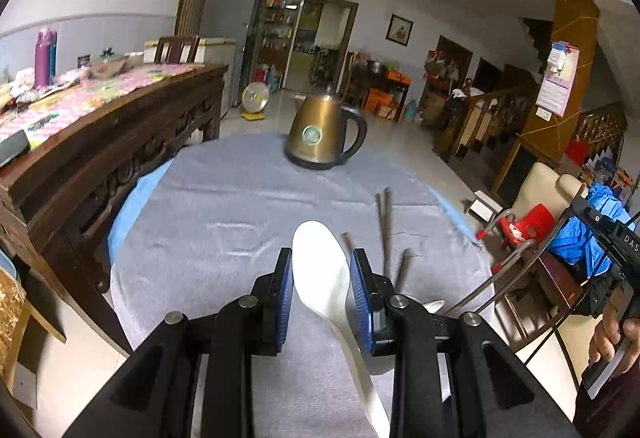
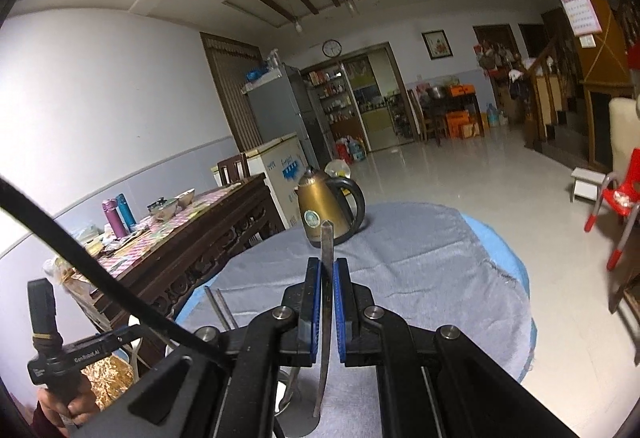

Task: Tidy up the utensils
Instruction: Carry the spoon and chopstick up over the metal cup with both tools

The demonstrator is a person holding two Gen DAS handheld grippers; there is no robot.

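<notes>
left gripper (image 1: 322,278) clamped on a white plastic spoon (image 1: 320,270); right gripper (image 2: 328,286) pinching a thin metal utensil handle (image 2: 326,258); brass-coloured kettle (image 1: 324,134) on the grey cloth (image 1: 224,206), contents hidden

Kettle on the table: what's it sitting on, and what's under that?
The kettle stands on a grey cloth. A blue layer shows beneath the cloth at its edges. The table surface itself is covered, so it cannot be seen.

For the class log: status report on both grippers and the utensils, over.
Left gripper shut on white spoon. Right gripper shut on metal utensil. Chopsticks on grey cloth. Kettle ahead, clear.
</notes>
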